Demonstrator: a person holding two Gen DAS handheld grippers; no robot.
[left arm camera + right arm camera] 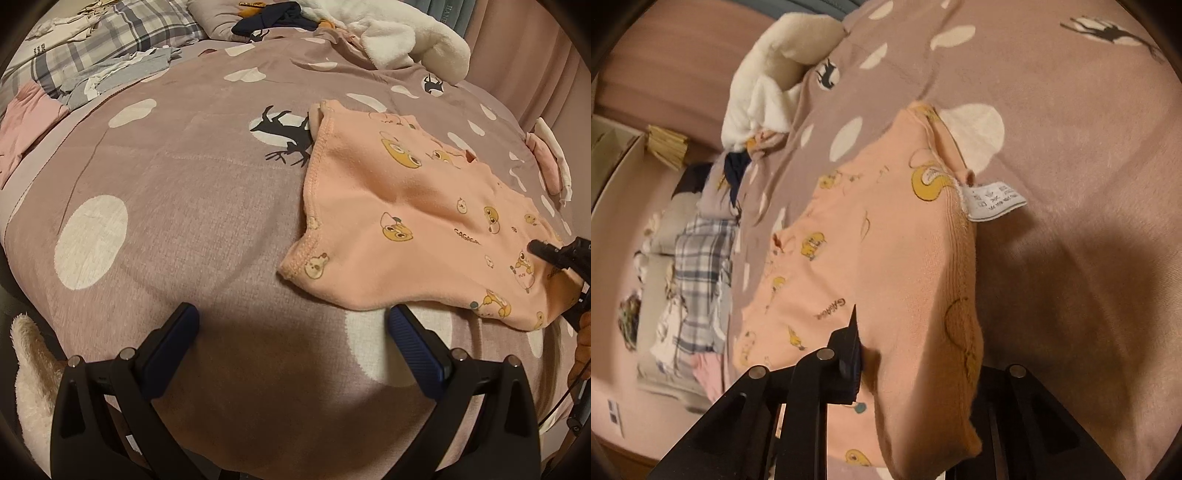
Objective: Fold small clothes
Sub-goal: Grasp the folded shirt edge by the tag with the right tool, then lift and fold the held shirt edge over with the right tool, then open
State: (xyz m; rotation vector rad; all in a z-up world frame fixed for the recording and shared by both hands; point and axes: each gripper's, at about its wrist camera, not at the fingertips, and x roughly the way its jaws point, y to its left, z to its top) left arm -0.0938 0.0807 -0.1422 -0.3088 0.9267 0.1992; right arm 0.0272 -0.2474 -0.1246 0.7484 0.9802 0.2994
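Already the right tongs (862,354) pinched the peach printed garment's (406,221) edge; the left tongs (291,332), spread just beside its hem, should have pinned it flat.

Both wrist views angled down, close over bedspread (184,206) — shared: peach garment (406,221), white fleece (406,44).

I see a soft, matt fleecy peach garment (413,221) with a papery white label (993,201), on a matt woven bedspread (184,192); fluffy white blanket (406,40) beyond.
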